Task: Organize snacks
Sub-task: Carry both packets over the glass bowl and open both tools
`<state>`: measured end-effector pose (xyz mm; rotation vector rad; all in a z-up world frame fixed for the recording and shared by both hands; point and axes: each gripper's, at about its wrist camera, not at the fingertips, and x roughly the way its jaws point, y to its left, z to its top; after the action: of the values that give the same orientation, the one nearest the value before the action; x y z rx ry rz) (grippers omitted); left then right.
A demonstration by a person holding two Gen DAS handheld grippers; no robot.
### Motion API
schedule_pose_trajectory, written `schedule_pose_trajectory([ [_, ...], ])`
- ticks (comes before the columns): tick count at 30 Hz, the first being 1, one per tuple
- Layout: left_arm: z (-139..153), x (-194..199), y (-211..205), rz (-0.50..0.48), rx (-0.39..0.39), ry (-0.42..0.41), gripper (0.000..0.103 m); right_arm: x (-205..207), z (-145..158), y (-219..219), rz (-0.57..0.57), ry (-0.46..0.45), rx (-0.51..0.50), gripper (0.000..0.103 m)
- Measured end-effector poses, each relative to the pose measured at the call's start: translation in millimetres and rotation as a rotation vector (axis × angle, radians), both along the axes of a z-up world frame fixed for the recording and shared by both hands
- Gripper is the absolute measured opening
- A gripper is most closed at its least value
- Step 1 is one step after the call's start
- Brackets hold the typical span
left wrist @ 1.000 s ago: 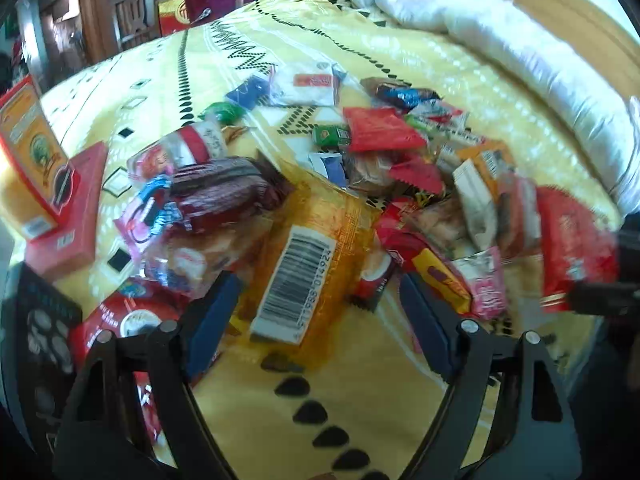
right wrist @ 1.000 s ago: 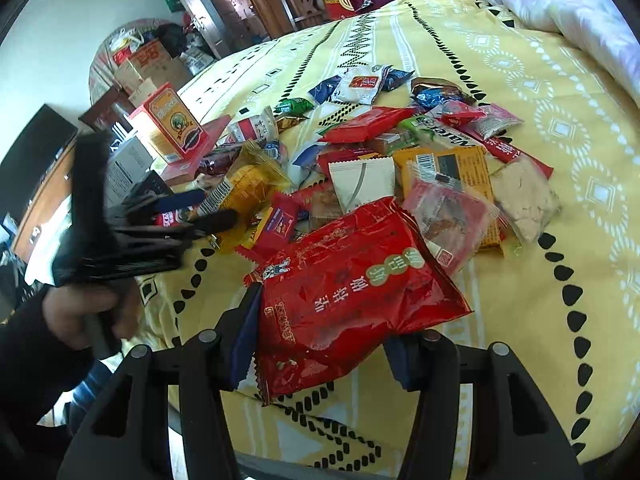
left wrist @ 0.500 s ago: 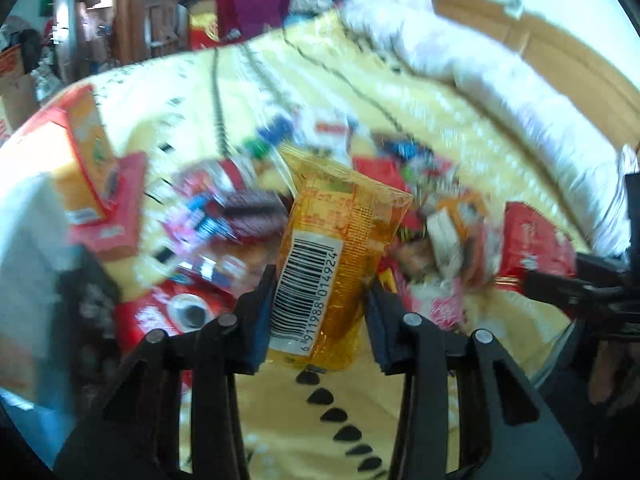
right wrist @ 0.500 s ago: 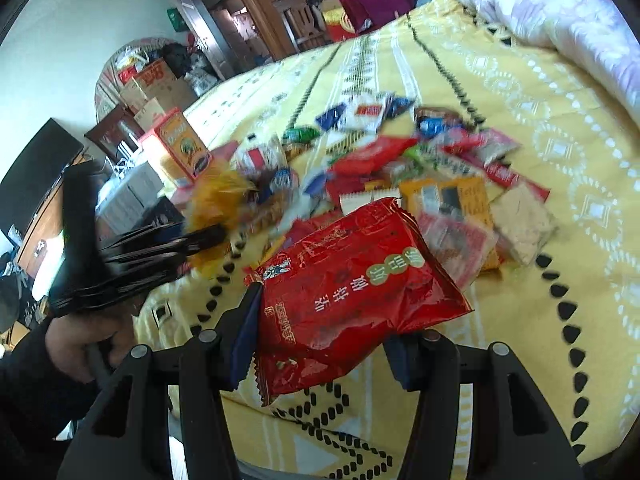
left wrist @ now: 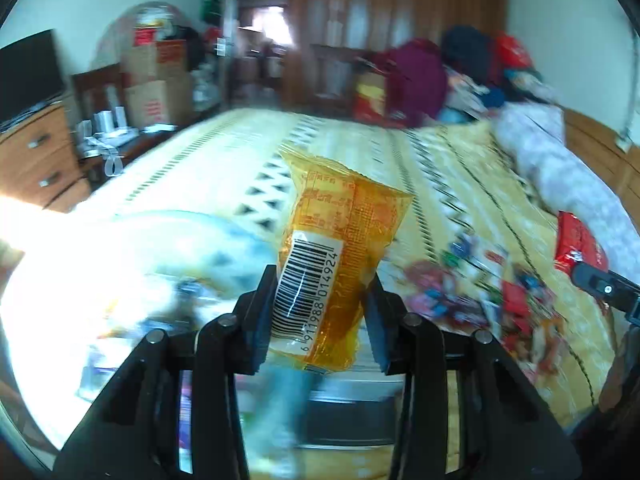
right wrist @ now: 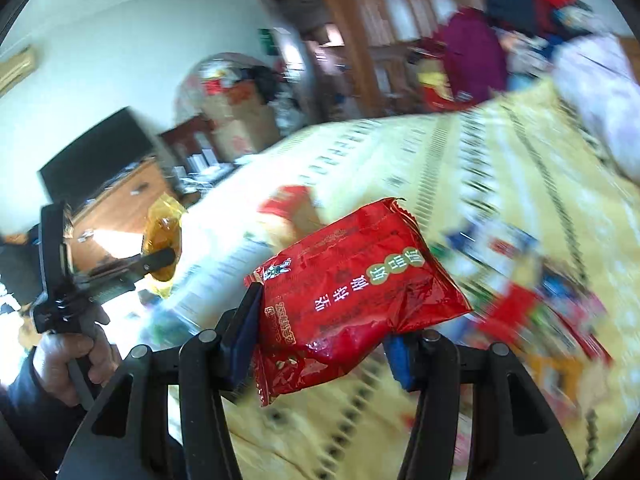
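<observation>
An orange snack packet point(left wrist: 336, 256) is being clamped upright between the pads of the left gripper point(left wrist: 320, 312), its barcode label turned toward the camera. A red snack bag point(right wrist: 348, 300), crinkled and printed with white characters, is being gripped by the right gripper point(right wrist: 324, 328), slanting up to the right. Both are being held in the air above the yellow patterned bedspread point(left wrist: 452, 184), whose far half is lying bare. Blurred loose snacks point(left wrist: 480, 296) are being left scattered on its right side.
</observation>
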<state>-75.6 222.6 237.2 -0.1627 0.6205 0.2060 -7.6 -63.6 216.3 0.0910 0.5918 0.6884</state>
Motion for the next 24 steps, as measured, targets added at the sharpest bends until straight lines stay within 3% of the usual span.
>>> schedule_pose_trajectory([
  [5,10.9,-32.1,88.9,0.199,-0.03,-0.018,0.041,10.1,21.9,106.4,0.169,0.018,0.018,0.058],
  [10,-7.9,-48.5,141.9,0.317,-0.082,0.015,0.041,9.7,22.9,201.5,0.292,0.064,-0.003,0.058],
  [17,-35.6,-54.0,152.9,0.324,-0.142,0.068,0.041,5.3,5.1,288.4,0.359,0.118,-0.051,0.058],
  [24,-48.5,-56.8,158.9,0.3,-0.164,0.093,0.041,17.4,-12.9,316.0,0.357,0.146,-0.092,0.058],
])
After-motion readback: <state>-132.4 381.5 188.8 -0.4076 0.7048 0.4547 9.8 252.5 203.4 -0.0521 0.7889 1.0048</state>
